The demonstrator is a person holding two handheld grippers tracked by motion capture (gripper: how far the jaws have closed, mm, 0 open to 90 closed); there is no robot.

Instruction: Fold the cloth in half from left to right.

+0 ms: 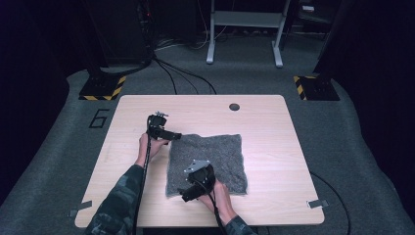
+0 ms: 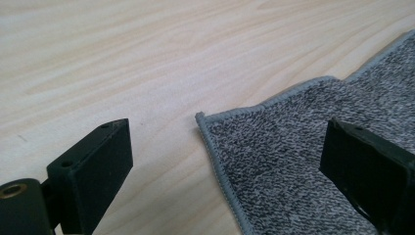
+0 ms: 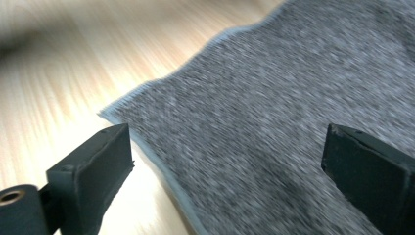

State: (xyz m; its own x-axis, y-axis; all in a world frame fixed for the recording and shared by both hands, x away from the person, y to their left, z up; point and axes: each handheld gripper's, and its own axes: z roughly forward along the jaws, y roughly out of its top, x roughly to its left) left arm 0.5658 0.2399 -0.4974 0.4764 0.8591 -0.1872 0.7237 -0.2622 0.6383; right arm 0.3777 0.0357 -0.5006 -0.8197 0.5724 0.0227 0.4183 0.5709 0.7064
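A grey speckled cloth (image 1: 215,156) lies flat on the wooden table (image 1: 274,127), with a stitched light-grey hem. My left gripper (image 1: 177,135) sits at the cloth's far left corner. In the left gripper view that corner (image 2: 200,117) lies between the wide-apart jaws of the left gripper (image 2: 227,129), one jaw over bare wood and the other over the cloth (image 2: 293,161). My right gripper (image 1: 185,195) is at the near left corner. The right gripper view is blurred; there the right gripper (image 3: 227,132) stands open over the cloth (image 3: 274,98), whose corner lies just beyond one jaw.
A round cable hole (image 1: 234,106) sits near the table's far edge. Bare wood surrounds the cloth on all sides. Beyond the table are two yellow-and-black striped stand bases (image 1: 103,88), cables on the floor and a grey metal frame (image 1: 244,29).
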